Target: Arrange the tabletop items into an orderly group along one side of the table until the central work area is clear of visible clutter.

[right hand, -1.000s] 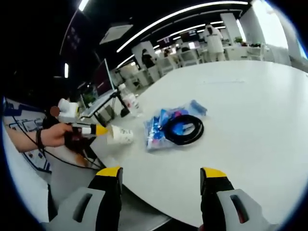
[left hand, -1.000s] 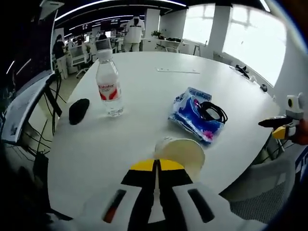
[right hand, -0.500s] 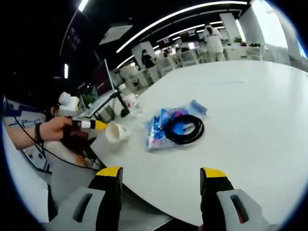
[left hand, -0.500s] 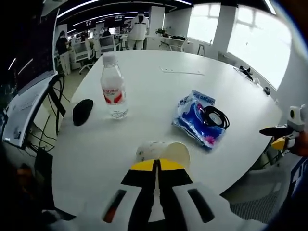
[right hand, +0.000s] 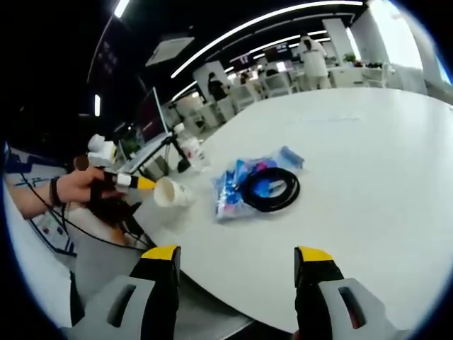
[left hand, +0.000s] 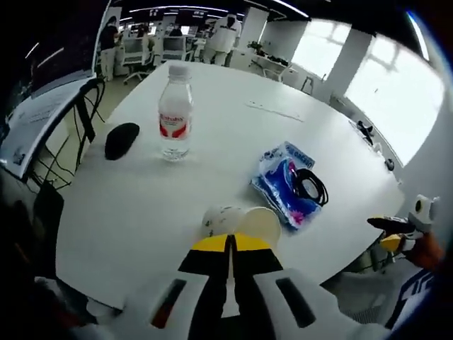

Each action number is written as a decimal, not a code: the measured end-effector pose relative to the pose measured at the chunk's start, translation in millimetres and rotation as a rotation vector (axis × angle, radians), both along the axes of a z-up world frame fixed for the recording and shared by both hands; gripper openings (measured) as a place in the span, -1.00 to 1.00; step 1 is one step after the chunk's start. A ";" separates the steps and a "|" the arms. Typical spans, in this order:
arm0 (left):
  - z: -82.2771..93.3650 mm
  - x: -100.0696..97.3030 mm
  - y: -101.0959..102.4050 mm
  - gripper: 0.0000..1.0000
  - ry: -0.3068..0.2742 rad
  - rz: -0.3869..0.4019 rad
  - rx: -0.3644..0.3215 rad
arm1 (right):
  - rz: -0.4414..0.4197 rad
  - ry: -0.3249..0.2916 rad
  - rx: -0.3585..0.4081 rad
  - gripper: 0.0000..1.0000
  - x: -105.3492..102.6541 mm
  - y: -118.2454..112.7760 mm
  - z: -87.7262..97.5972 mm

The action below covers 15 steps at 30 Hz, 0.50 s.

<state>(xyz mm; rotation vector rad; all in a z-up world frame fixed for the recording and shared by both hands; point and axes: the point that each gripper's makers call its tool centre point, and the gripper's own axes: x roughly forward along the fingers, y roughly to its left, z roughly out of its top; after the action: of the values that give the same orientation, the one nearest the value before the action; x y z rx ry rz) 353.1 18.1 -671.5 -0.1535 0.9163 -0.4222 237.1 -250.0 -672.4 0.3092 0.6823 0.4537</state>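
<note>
My left gripper (left hand: 230, 244) is shut on the rim of a white paper cup (left hand: 244, 222), which lies tilted on its side just over the near edge of the white table (left hand: 141, 205). The right gripper view has the same cup (right hand: 170, 193) at the table's left edge, pinched by the left gripper (right hand: 141, 183) in a person's hand. A clear water bottle (left hand: 175, 113) stands upright beyond, with a black mouse (left hand: 122, 139) to its left. A blue packet (left hand: 282, 183) carries a black cable coil (left hand: 310, 185). My right gripper (right hand: 237, 255) hangs open off the table edge, holding nothing.
The right gripper (left hand: 388, 225) reaches in past the table's right edge. A slanted screen (left hand: 39, 120) stands at the left beside the table. Small dark items (left hand: 364, 131) lie near the far right rim. Chairs and desks with people fill the room behind.
The left gripper has lifted a little with the cup and the cup has turned, its side now showing. The left view has shifted. The right gripper has stayed still and open.
</note>
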 end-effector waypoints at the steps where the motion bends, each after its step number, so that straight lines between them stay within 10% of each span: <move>1: -1.6 0.6 -0.3 -1.00 0.011 0.000 -0.005 | 0.000 0.000 0.000 0.32 0.0 0.0 0.0; 15: -15.1 27.9 12.9 -1.00 0.103 0.135 -0.080 | -0.019 0.003 0.007 0.31 -0.1 -5.1 -0.5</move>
<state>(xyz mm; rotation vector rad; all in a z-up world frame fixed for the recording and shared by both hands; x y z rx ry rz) 381.0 31.0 -686.6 -0.3107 0.9848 -0.3279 237.0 -255.1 -672.9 0.3231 0.6802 0.4382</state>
